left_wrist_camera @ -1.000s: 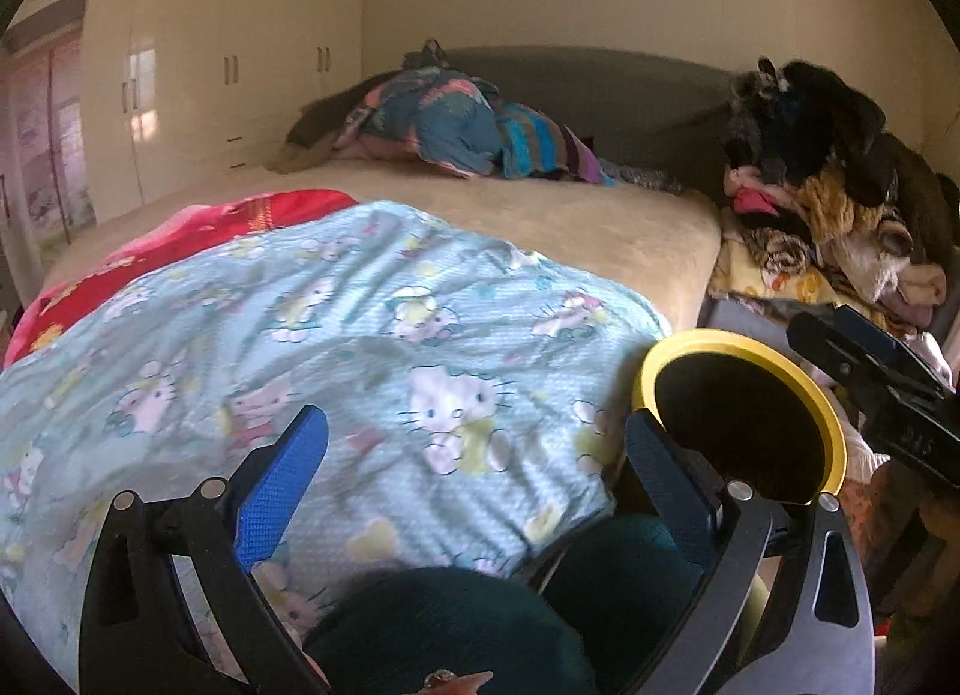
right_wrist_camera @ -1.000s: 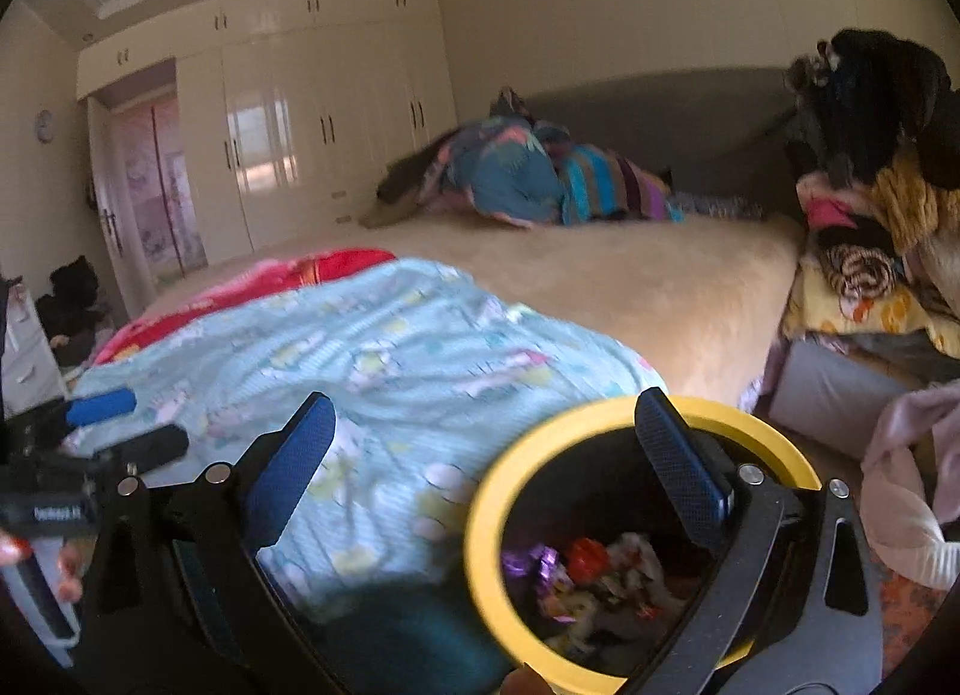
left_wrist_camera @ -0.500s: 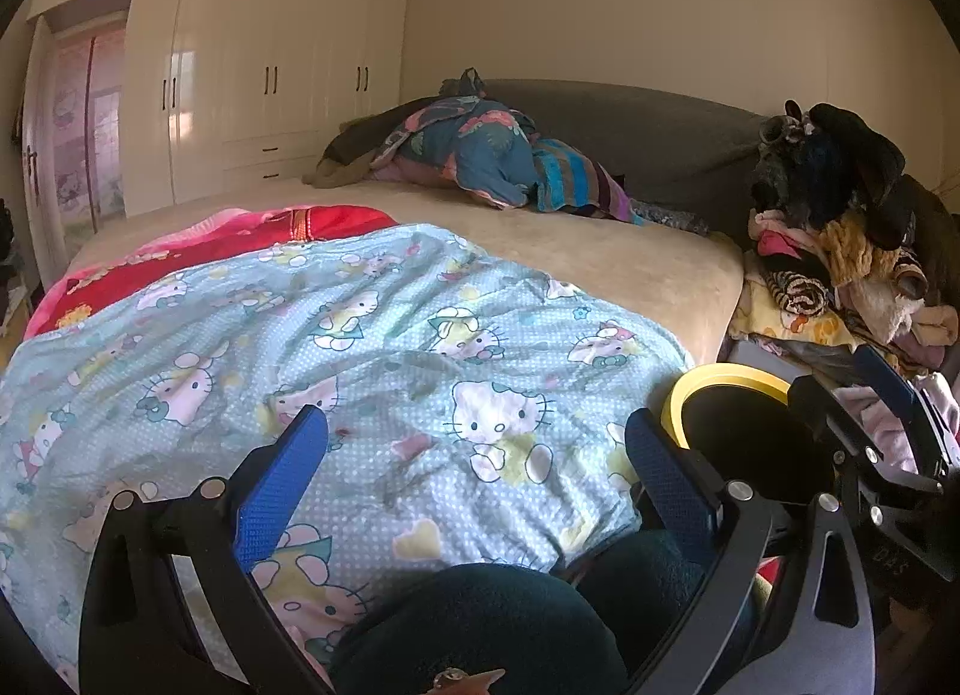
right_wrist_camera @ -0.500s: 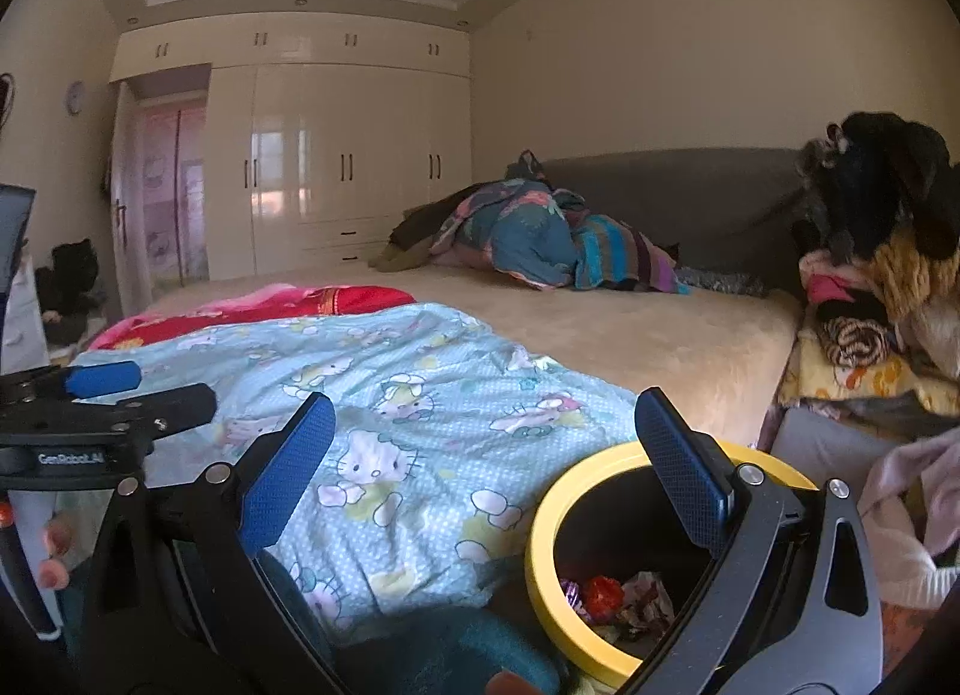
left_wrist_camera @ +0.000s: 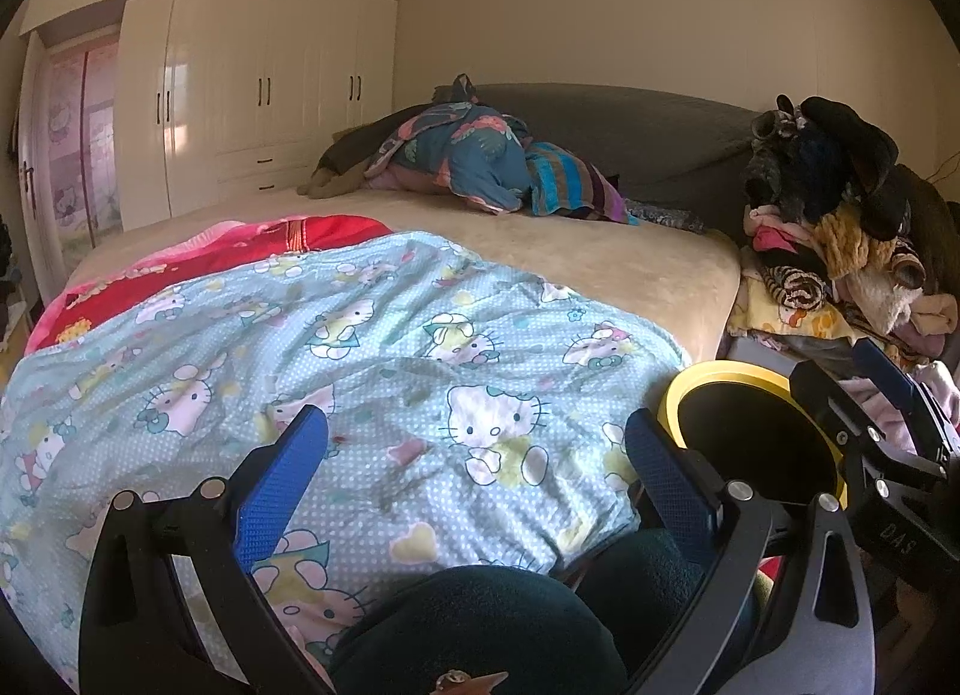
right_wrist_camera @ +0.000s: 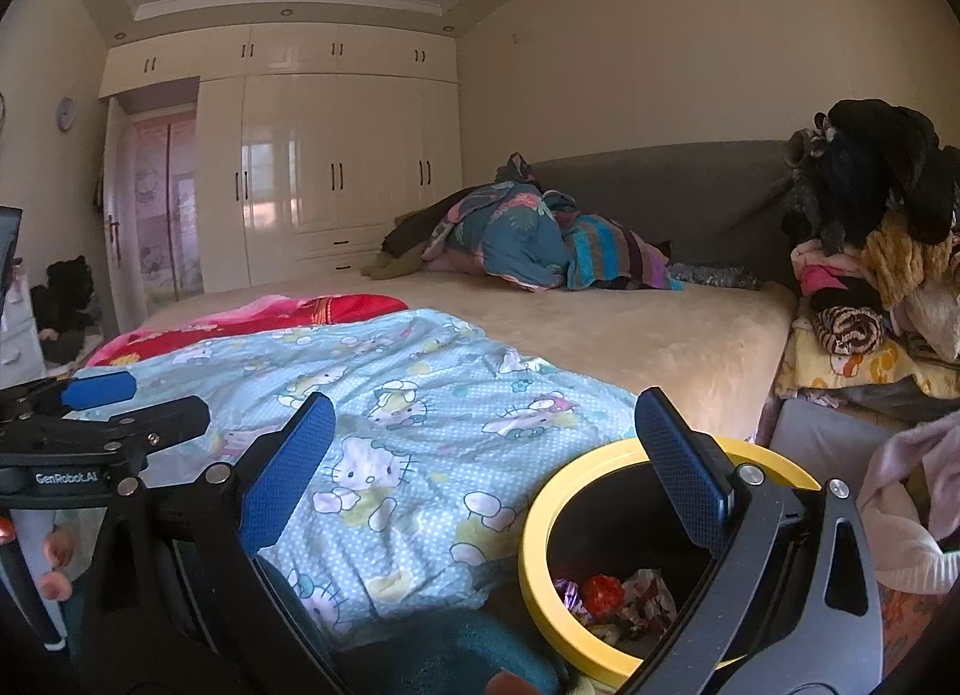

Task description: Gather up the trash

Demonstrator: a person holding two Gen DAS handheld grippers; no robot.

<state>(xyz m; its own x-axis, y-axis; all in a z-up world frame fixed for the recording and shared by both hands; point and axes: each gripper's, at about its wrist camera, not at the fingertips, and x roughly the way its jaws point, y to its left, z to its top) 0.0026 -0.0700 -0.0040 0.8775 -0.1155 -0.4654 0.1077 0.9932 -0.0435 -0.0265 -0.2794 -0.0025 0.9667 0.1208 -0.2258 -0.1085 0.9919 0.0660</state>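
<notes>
Both cameras have tilted up off the bin — it now sits low right, at the bed's near corner, nearer the right tool. Left tool likewise gapes empty; wrappers lie inside.

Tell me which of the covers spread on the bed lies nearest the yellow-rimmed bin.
The light blue cartoon-cat quilt. Its corner hangs right beside the yellow-rimmed bin, while the red blanket lies farther off, at the quilt's far side.

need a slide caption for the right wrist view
Open right gripper hovers empty above a yellow-rimmed trash bin holding crumpled wrappers, beside a bed's cartoon-cat blanket.
</notes>
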